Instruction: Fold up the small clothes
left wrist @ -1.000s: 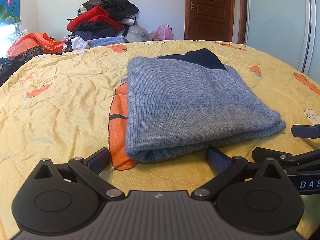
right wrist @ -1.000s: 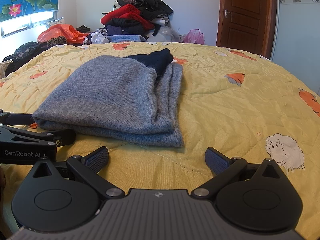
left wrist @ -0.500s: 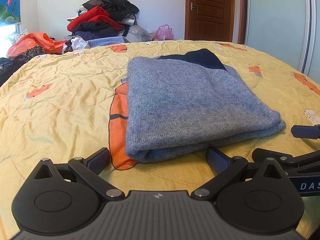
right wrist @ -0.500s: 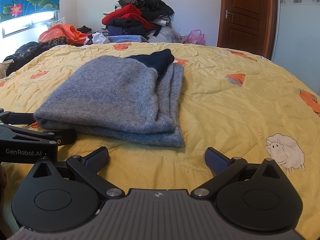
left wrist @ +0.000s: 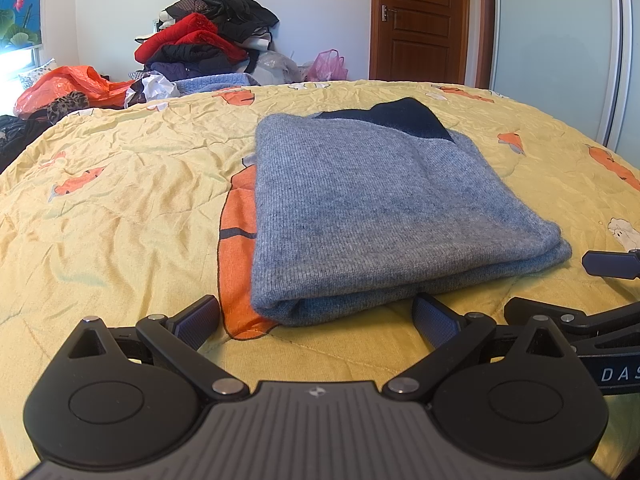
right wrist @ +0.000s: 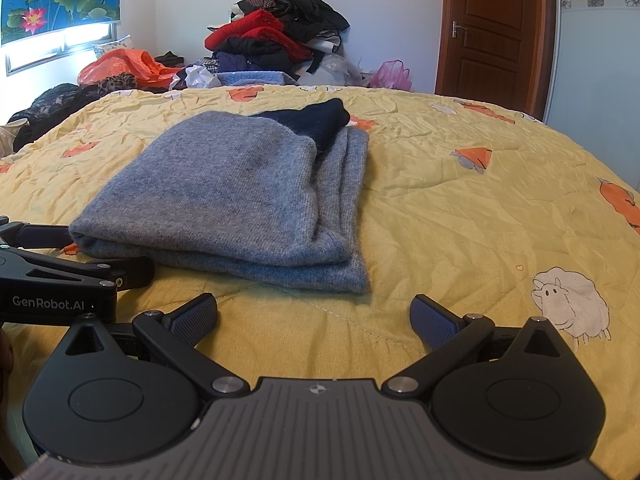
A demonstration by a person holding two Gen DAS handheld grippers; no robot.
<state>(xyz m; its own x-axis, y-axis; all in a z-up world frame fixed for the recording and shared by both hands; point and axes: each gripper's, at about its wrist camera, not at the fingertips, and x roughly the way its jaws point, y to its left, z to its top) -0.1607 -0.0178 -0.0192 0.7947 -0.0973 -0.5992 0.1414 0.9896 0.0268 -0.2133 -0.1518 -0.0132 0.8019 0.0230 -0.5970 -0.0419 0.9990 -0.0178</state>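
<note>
I found my left claw spread wide and holding nothing, its pads low over the bed, just short of the sweater's near folded edge. My right claw was equally wide apart and empty, with bare quilt between its fingers. The two claws sat side by side, each visible at the edge of the other's view.

The grey sweater lay folded flat in the middle of the bed, its long axis running away from the claws, with a dark navy part showing at the far end. In the right view the stacked layers faced right.

Beyond the bed I noted a pile of clothes, an orange bag and a wooden door. Nothing lay between claws and sweater.
</note>
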